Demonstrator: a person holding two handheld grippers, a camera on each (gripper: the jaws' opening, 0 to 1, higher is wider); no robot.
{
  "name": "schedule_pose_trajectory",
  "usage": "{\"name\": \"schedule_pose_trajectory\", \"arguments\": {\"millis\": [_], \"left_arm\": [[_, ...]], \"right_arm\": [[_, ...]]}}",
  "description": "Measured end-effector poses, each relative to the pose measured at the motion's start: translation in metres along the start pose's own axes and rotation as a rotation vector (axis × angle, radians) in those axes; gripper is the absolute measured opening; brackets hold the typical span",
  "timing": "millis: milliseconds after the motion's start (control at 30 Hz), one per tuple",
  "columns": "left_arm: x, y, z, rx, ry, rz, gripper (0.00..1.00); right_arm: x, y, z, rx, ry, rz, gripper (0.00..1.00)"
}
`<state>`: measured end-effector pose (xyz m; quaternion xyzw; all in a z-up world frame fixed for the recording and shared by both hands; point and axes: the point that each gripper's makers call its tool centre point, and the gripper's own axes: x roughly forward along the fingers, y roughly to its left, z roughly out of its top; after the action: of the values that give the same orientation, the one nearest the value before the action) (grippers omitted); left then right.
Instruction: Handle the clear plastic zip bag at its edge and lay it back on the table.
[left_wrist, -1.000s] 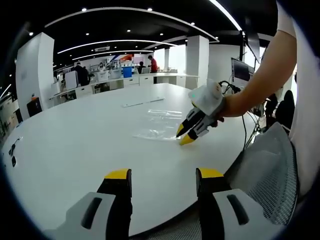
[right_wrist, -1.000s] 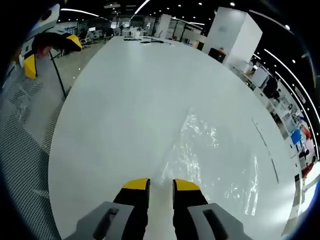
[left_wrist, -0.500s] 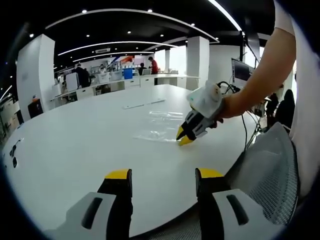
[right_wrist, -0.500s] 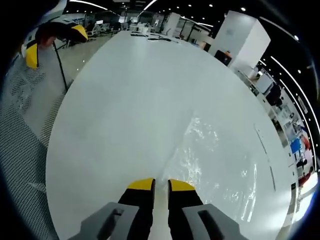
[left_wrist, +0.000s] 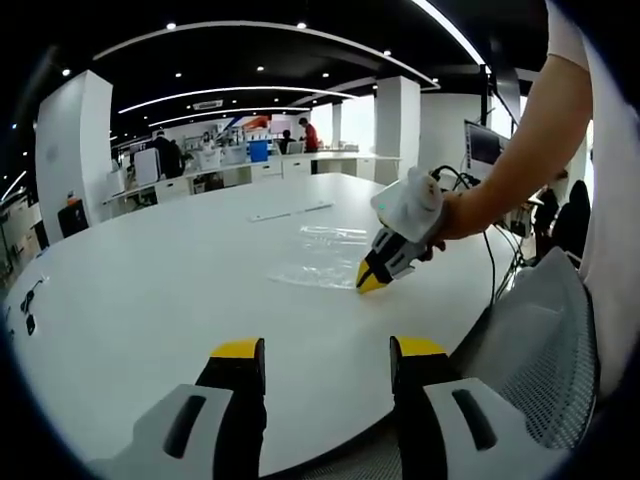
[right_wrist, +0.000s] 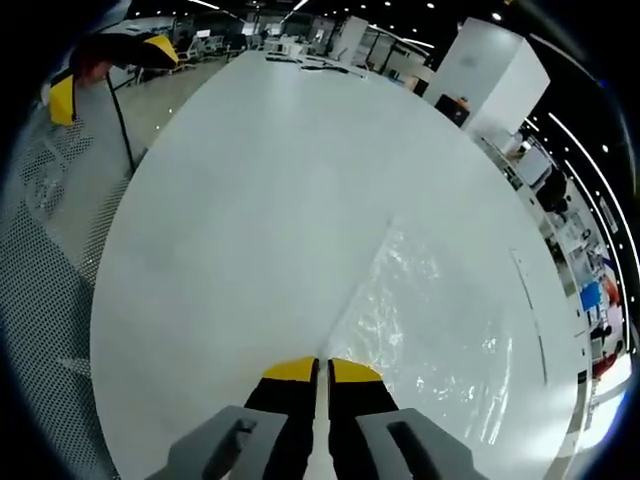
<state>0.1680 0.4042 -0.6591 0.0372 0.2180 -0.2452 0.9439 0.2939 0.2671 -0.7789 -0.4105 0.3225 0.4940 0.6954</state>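
Note:
The clear plastic zip bag (left_wrist: 318, 262) lies flat on the round white table (left_wrist: 150, 280), to the right of its middle. A person's hand holds my right gripper (left_wrist: 369, 279) down at the bag's near edge, its yellow tips together. In the right gripper view the bag (right_wrist: 430, 330) stretches away to the right, and my right gripper (right_wrist: 321, 368) is shut with the bag's edge running into the thin slit between its jaws. My left gripper (left_wrist: 325, 350) hovers open over the table's front edge, well short of the bag; it also shows as the left gripper (right_wrist: 110, 70) at the far side.
A thin white strip (left_wrist: 290, 211) lies beyond the bag. A mesh office chair (left_wrist: 540, 340) stands at the table's right edge, with a monitor (left_wrist: 482, 145) and cables behind it. Small dark items (left_wrist: 25, 300) lie at the far left. People work at distant desks.
The right gripper's jaws have drawn together from a narrow gap to shut on the bag's edge. The left gripper has stayed still and open.

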Motion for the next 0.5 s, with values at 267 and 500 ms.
{"name": "schedule_pose_trajectory", "arguments": {"millis": [267, 500], "left_arm": [[0.000, 0.000, 0.001, -0.002, -0.003, -0.001, 0.48], [0.000, -0.001, 0.001, -0.003, -0.001, -0.004, 0.48]], "right_arm": [[-0.003, 0.000, 0.000, 0.000, 0.005, 0.004, 0.00], [-0.017, -0.010, 0.002, 0.027, -0.028, -0.028, 0.00]]}}
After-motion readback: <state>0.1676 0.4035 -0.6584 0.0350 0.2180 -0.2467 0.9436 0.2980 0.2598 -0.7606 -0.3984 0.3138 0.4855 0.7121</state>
